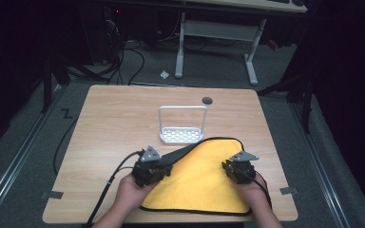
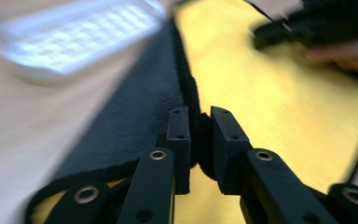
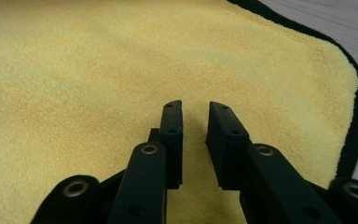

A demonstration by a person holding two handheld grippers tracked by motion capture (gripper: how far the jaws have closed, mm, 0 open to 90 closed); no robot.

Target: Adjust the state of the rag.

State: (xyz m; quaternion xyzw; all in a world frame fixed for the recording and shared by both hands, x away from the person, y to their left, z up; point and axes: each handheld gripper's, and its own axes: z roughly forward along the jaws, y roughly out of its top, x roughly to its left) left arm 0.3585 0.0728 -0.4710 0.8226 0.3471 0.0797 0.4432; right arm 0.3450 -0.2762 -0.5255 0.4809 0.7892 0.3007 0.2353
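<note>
Pinching the black-edged hem of the yellow cloth, the left gripper has a strip folded over, dark underside up. Ahead of the right gripper, jaws parted and empty, most cloth lies unfolded; judging by this, folding has barely begun.

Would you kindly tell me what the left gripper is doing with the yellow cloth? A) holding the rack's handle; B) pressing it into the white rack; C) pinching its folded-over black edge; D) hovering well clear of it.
C: in the left gripper view, the left gripper has its jaws closed around the folded black edge of the yellow cloth, away from the white rack.
</note>
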